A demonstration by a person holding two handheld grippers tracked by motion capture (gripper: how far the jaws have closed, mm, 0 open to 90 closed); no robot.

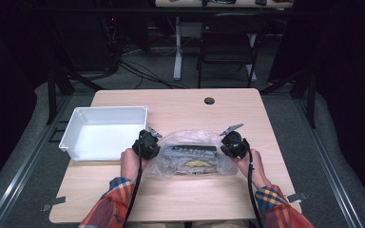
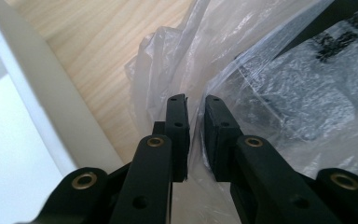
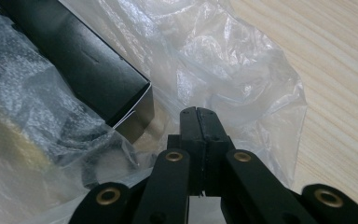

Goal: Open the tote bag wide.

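Observation:
A clear plastic bag [image 1: 190,142] lies on the wooden table [image 1: 180,199] with a black box [image 1: 190,151] and something yellow [image 1: 197,164] inside. My left gripper [image 1: 157,148] is at the bag's left end. In the left gripper view its jaws [image 2: 195,100] stand almost together, with a fold of the bag's film [image 2: 261,70] pinched between them. My right gripper [image 1: 224,149] is at the bag's right end. In the right gripper view its jaws [image 3: 198,111] are pressed together on the film [image 3: 223,60], beside a corner of the black box [image 3: 84,60].
A white bin [image 1: 109,110] stands just left of the bag, and its wall [image 2: 51,93] runs close to my left gripper. A cable hole [image 1: 209,100] sits near the table's far edge. A dark chair [image 1: 230,42] stands on the floor beyond.

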